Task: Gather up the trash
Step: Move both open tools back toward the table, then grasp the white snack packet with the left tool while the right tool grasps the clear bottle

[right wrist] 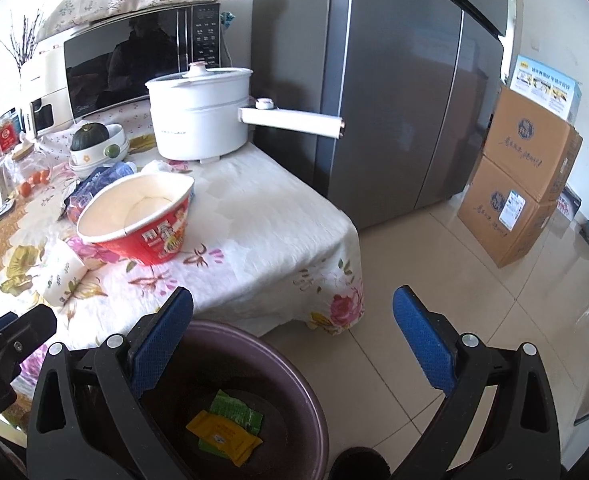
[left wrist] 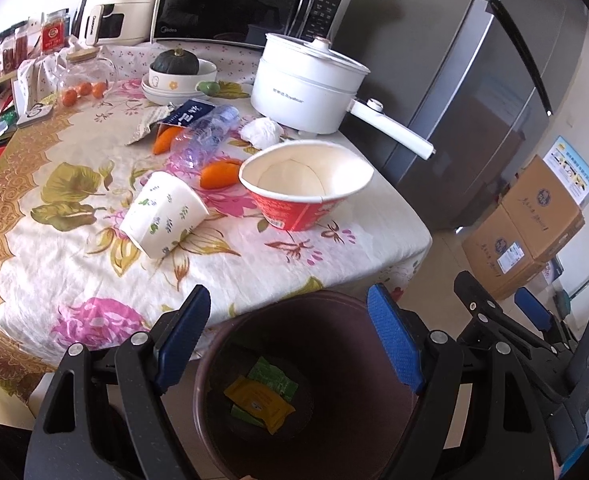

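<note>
A dark brown bin point(left wrist: 334, 320) point(right wrist: 294, 392) stands on the floor by the table's near edge, with a yellow wrapper point(left wrist: 259, 402) point(right wrist: 224, 436) and green wrappers point(left wrist: 274, 376) point(right wrist: 236, 408) inside. On the floral tablecloth lie a red paper noodle bowl point(left wrist: 306, 208) point(right wrist: 142, 236), a tipped paper cup point(left wrist: 162, 216) point(right wrist: 60, 274), a crushed clear bottle point(left wrist: 204, 136), a blue packet point(left wrist: 186, 114) and a crumpled tissue point(left wrist: 262, 130). My left gripper point(left wrist: 290, 340) is open and empty above the bin. My right gripper point(right wrist: 294, 336) is open and empty beside it.
A white electric pot point(left wrist: 306, 88) point(right wrist: 200, 120) with a long handle stands at the table's back right. Carrots point(left wrist: 218, 176), bowls with a squash point(left wrist: 176, 68), a microwave point(left wrist: 246, 0), a grey fridge point(right wrist: 394, 80) and stacked cardboard boxes point(right wrist: 522, 184) surround the area.
</note>
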`<state>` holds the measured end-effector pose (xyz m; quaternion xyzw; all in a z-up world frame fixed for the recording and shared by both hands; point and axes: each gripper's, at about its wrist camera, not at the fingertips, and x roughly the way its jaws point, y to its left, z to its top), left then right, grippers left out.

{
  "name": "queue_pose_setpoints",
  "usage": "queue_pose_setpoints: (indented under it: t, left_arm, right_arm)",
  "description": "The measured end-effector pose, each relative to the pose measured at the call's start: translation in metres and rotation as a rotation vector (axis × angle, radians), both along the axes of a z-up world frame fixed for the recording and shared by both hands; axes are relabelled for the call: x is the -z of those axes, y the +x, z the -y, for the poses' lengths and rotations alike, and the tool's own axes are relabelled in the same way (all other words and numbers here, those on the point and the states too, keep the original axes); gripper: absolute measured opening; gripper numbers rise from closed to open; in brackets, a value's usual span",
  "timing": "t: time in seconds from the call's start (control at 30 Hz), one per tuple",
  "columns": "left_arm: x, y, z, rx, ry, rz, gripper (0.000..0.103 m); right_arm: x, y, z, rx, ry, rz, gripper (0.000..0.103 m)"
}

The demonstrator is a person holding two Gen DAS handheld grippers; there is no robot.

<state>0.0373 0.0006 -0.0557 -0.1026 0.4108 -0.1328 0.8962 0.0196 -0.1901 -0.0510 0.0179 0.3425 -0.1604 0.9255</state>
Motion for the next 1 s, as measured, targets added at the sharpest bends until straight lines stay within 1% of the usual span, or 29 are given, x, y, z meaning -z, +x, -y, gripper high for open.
queue_pose_setpoints:
  t: [0.3,0.57,0.8,1.0]
  left_arm:
    - [-0.011,0.026,-0.017,-0.052,0.01,0.021,0.079]
    - [-0.019,0.053,-0.033,-0.097,0.016,0.024,0.079]
    - [-0.022,0.082,-0.054,-0.135,0.023,0.019,0.079]
    - [-0.017,0.12,-0.069,-0.16,0.013,-0.016,0.079]
  right_arm:
    - [-0.018,0.021,-0.019,-0.032,-0.032,0.019,0.096]
    - [-0.024,0.045,-0.04,-0.062,-0.062,0.017,0.096]
    - [-0.032,0.078,-0.055,-0.08,-0.09,0.019,0.096]
    - [-0.036,0.112,-0.077,-0.126,-0.128,0.007,0.096]
